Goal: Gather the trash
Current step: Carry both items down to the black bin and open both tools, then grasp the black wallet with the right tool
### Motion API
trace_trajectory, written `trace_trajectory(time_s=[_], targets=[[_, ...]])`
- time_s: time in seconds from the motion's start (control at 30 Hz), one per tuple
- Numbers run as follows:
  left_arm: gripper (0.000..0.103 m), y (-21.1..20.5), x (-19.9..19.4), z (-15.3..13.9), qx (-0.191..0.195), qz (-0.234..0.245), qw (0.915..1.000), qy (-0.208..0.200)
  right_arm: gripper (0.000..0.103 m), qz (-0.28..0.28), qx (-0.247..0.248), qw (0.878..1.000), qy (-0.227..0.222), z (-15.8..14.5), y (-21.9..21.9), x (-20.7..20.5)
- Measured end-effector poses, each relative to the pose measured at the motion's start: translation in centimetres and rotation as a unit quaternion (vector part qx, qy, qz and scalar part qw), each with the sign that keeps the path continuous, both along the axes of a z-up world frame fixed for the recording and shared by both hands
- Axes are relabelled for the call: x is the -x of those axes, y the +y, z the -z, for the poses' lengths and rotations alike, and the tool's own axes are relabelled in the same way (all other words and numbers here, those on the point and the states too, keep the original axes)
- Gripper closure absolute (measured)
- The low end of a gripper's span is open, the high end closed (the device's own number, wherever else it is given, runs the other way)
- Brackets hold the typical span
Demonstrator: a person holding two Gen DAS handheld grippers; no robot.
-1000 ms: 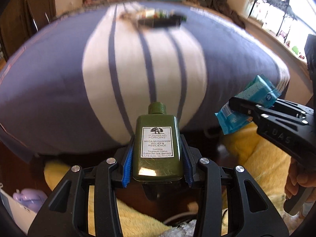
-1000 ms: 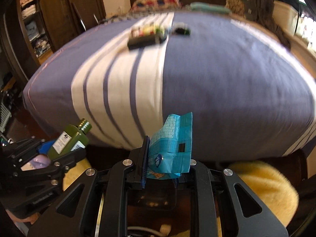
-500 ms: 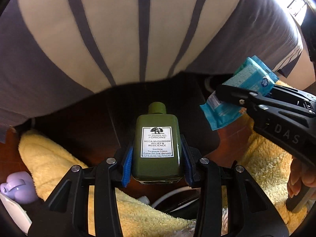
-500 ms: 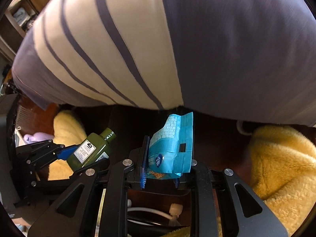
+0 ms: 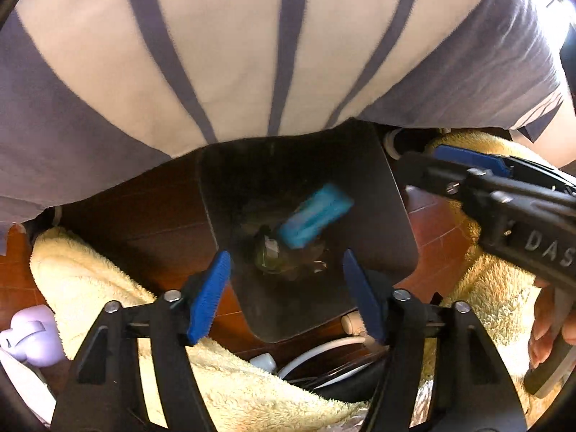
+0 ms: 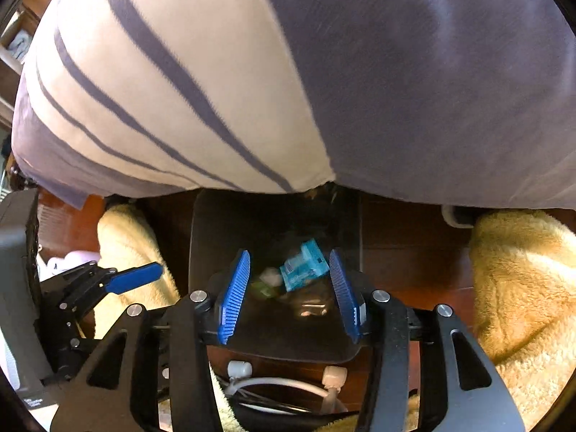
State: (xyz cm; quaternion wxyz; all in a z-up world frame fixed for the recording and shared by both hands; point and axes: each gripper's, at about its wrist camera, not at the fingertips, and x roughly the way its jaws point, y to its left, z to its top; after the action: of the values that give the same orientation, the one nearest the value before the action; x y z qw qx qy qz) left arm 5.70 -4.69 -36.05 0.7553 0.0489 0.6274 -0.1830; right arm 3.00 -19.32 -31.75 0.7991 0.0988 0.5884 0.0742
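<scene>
Hovering over the bin — both hand-held grippers just opening, pinching nothing. Lying inside: bottle, blue packet.

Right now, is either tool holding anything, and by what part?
Nothing is held. Both tools have just been opening; the green bottle and blue packet lie in the dark bin.

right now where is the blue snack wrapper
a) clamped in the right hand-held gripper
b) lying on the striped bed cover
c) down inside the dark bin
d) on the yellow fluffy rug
c: the blue snack wrapper lies inside the dark bin beside the green bottle, and no pad of the right hand-held gripper presses on it.
</scene>
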Motion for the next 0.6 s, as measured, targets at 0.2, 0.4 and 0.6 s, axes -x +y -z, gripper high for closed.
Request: trace_trajectory(time_s=[0.2,0.4,0.6], targets=[[0.019,0.7,0.1,-4.6,-0.014,-0.011,0.9983,-0.056,0.021,0.032,0.045,0.996,-0.075,-5.4,-2.0,0.8],[0.01,3.0,-0.1,-10.3,-0.026,-0.029,0.9904,-0.133,0.008,0.056,0.068,0.982,-0.164,-11.8,-3.9,1.8],[0.008,4.5,-0.7,-17.1,-0.017,-0.05,0.976,-0.211,0.004,0.067,0.064,0.971,-0.22,-17.1,-5.3,0.8]])
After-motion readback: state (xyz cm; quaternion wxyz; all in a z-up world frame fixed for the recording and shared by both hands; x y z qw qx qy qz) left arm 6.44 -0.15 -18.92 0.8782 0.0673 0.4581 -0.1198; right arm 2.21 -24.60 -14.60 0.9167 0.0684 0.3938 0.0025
